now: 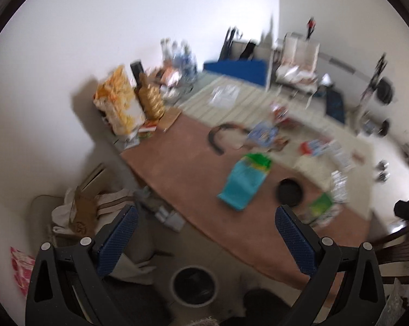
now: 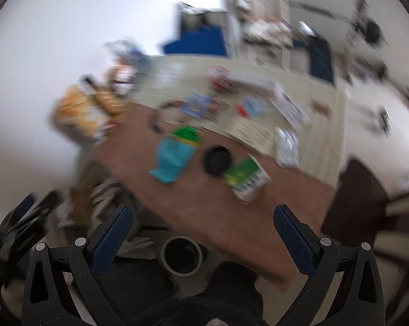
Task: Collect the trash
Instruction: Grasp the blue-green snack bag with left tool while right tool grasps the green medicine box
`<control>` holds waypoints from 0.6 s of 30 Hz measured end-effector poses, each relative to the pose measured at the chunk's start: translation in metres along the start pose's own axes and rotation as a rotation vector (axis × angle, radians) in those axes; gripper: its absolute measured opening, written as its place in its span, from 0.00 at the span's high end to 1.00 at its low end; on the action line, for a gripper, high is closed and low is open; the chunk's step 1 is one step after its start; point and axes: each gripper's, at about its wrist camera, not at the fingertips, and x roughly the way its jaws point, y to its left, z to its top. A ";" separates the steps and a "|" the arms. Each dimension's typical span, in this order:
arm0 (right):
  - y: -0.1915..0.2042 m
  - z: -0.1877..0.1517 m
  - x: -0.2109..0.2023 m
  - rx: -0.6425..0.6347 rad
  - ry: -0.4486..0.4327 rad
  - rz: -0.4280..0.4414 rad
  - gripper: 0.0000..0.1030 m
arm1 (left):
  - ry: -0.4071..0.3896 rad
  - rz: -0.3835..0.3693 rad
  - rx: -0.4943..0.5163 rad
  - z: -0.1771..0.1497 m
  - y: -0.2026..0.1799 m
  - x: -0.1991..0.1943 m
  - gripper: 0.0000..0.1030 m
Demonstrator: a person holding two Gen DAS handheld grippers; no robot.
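- Left wrist view: the left gripper [image 1: 204, 217] has its two fingers wide apart with nothing between them; the pads [image 1: 117, 241] are dark blue with a fine knurled texture, set on matte black arms.
- A brown table [image 1: 193, 163], smooth and matte, runs away from the camera; its far half carries a pale striped cloth [image 1: 231, 100].
- Trash lies scattered on it: a crumpled teal bag [image 1: 245, 182] with a green top, a round black lid [image 1: 290, 192] just beside it, a green carton [image 1: 321, 206] near the right edge, and blue, red and white wrappers [image 1: 264, 133] farther back.
- Any writing is too blurred to read.
- A round bin [image 1: 194, 285] with a pale rim and dark inside stands on the floor below the table's near edge.
- The near brown stretch of table is bare.
- Right wrist view: the right gripper [image 2: 203, 216] is likewise spread open and empty, with the same blue textured pads [image 2: 113, 240].
- Heavy blur; the teal bag [image 2: 174, 160], black lid [image 2: 217, 159] and green carton [image 2: 245, 179] lie in a row mid-table, the lid touching or overlapping the carton.
- The bin [image 2: 182, 255] sits between the fingers, under the table edge [image 2: 231, 252].
- A dark brown chair back [image 2: 359, 198] stands at the right.
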 end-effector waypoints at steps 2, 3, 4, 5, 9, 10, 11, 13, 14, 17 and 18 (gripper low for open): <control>-0.028 0.011 0.049 0.102 0.061 -0.066 0.00 | 0.050 0.056 0.020 0.001 -0.014 0.037 0.00; -0.048 0.019 0.086 0.173 0.105 -0.105 0.00 | 0.070 0.075 0.030 0.003 -0.015 0.055 0.00; -0.061 0.023 0.110 0.225 0.137 -0.129 0.00 | 0.099 0.104 0.043 0.005 -0.021 0.076 0.00; -0.069 0.026 0.133 0.274 0.165 -0.146 0.00 | 0.131 0.129 0.056 0.005 -0.029 0.094 0.00; -0.106 0.032 0.224 0.504 0.308 -0.189 0.00 | 0.232 0.174 0.113 0.023 -0.032 0.157 0.00; -0.107 0.031 0.238 0.543 0.328 -0.184 0.00 | 0.256 0.179 0.127 0.024 -0.036 0.170 0.00; -0.108 0.033 0.250 0.571 0.343 -0.171 0.00 | 0.278 0.182 0.139 0.026 -0.039 0.183 0.00; -0.104 0.037 0.274 0.602 0.371 -0.153 0.00 | 0.312 0.179 0.150 0.035 -0.038 0.206 0.00; -0.100 0.038 0.281 0.602 0.379 -0.162 0.00 | 0.331 0.171 0.154 0.037 -0.040 0.216 0.00; -0.096 0.041 0.302 0.606 0.405 -0.215 0.00 | 0.385 0.140 0.185 0.041 -0.051 0.243 0.00; -0.097 0.043 0.308 0.608 0.411 -0.214 0.02 | 0.398 0.122 0.197 0.042 -0.057 0.252 0.00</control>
